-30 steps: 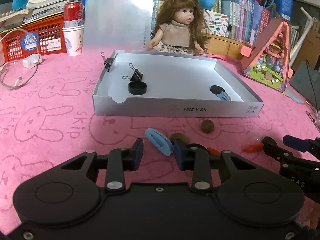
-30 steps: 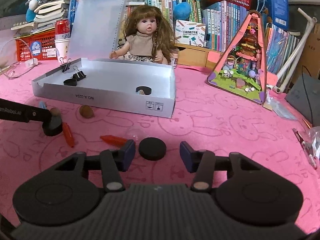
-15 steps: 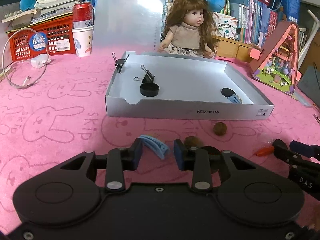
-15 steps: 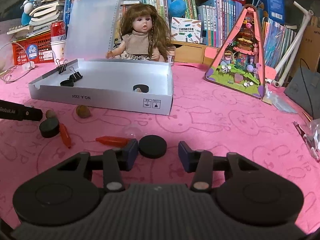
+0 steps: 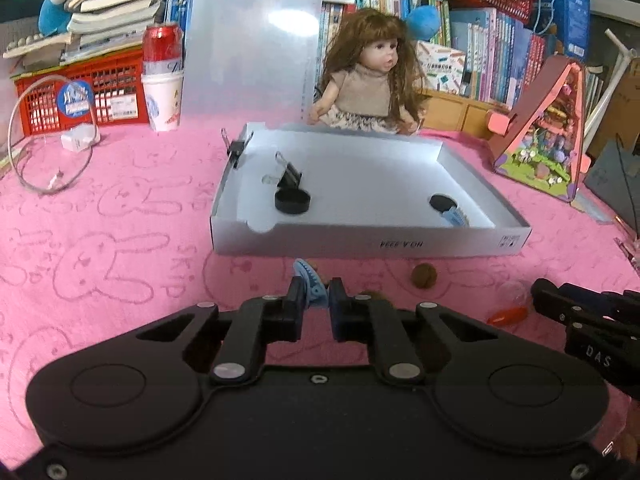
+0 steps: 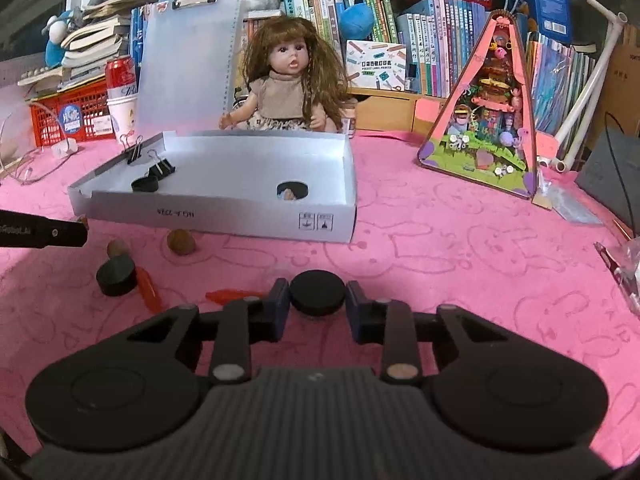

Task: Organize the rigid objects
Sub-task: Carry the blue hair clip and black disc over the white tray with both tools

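My left gripper point(image 5: 314, 296) is shut on a light blue hair clip point(image 5: 307, 276), just in front of the white cardboard tray point(image 5: 360, 246). The jaws of my right gripper point(image 6: 317, 300) are closing, and both pads lie against the sides of a black round cap point(image 6: 317, 293) on the pink cloth. The tray point(image 6: 224, 216) holds binder clips point(image 5: 290, 174), a black cap point(image 5: 292, 201) and a black disc point(image 5: 442, 202) with a blue clip beside it. On the cloth lie another black cap point(image 6: 116, 277), two walnuts point(image 6: 181, 241) and orange-red pieces point(image 6: 148, 288).
A doll point(image 5: 368, 88) sits behind the tray beside an upright clipboard point(image 5: 248, 52). A red basket point(image 5: 80, 96), a can in paper cups point(image 5: 162, 76) and a charger cable point(image 5: 52, 152) stand at the left. A pink toy house point(image 6: 488, 120) and books fill the right and back.
The left jaws have closed onto the blue hair clip. The right jaws have narrowed round the black cap until the pads meet it.
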`<state>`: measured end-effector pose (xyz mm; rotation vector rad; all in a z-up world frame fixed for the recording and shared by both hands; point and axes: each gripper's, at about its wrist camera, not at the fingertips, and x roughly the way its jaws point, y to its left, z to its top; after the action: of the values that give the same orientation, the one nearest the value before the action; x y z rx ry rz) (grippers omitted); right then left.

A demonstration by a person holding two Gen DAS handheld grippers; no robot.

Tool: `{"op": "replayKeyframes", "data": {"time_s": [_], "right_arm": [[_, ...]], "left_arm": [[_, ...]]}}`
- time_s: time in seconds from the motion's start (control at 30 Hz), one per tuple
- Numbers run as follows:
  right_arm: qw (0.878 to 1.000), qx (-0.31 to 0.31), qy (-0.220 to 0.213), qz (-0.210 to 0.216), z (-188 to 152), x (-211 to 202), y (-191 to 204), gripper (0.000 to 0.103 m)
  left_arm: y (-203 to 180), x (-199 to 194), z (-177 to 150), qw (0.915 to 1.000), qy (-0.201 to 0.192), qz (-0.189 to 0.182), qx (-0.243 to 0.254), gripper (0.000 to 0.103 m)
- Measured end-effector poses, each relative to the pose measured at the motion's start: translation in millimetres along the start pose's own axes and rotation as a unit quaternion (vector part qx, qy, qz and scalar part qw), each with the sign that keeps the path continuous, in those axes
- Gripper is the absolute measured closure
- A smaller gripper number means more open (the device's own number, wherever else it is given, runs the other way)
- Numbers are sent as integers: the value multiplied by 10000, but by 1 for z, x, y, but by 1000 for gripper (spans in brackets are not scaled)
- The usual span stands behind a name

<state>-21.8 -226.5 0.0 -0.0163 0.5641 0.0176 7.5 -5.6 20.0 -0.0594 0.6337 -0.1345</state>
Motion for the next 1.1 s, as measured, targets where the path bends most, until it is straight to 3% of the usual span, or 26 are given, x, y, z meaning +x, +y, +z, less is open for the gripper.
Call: {"op": "replayKeyframes", "data": {"time_s": [0.6,0.9,1.1], "right_arm": [[9968,706,155,350,79,40,-25,68],[9935,767,565,631,114,83,-23,68],[9932,574,778,656,136,115,-13,68]], "left_arm": [[17,19,91,9995,-221,-149,-144,91],[31,78,142,9980,307,-405,-373,91],[36,128,157,9954,644,-503,-507,91]]}}
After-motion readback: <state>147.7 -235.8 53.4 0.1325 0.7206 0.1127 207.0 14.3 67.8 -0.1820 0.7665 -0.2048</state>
